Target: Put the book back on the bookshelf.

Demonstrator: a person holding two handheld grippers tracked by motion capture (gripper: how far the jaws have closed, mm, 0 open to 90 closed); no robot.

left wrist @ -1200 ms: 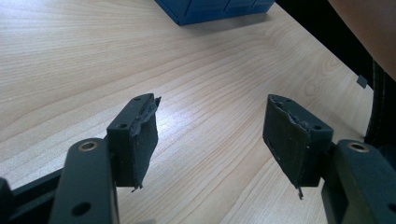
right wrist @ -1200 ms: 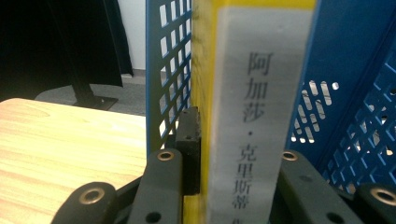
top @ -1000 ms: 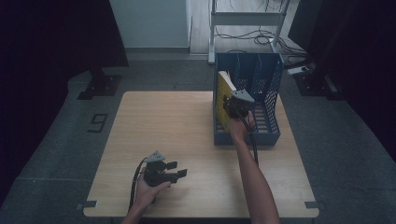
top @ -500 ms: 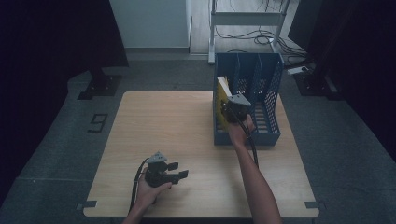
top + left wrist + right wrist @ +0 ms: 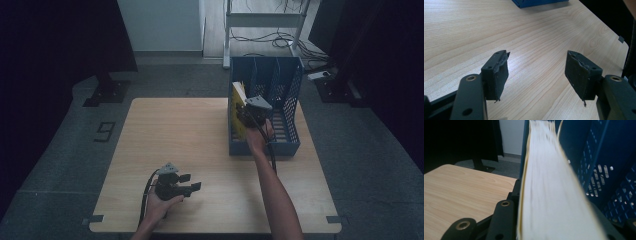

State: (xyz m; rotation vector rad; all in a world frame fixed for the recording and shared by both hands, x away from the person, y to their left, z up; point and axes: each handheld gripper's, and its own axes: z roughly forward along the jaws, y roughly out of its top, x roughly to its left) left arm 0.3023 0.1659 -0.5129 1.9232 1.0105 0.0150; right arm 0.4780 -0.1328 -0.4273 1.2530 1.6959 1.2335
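Observation:
A thick book [image 5: 239, 96] with a yellow cover and white page edges [image 5: 546, 177] stands tilted in the left slot of a blue perforated file rack [image 5: 289, 102]. My right gripper [image 5: 246, 116] is shut on the book's lower end, inside the rack's open front. In the right gripper view the rack's blue wall [image 5: 604, 157] rises right beside the book. My left gripper [image 5: 192, 181] rests low over the wooden table [image 5: 175, 130] near its front edge. Its jaws stand wide open, with nothing between the pads [image 5: 499, 71].
The rack stands at the table's right back part, and its corner [image 5: 534, 3] shows far ahead in the left gripper view. Bare wood spreads across the left and middle. A metal shelf frame [image 5: 262, 22] and cables lie on the floor beyond.
The right hand has shifted only slightly with the book at the rack's front. The left gripper has stayed open in nearly the same place.

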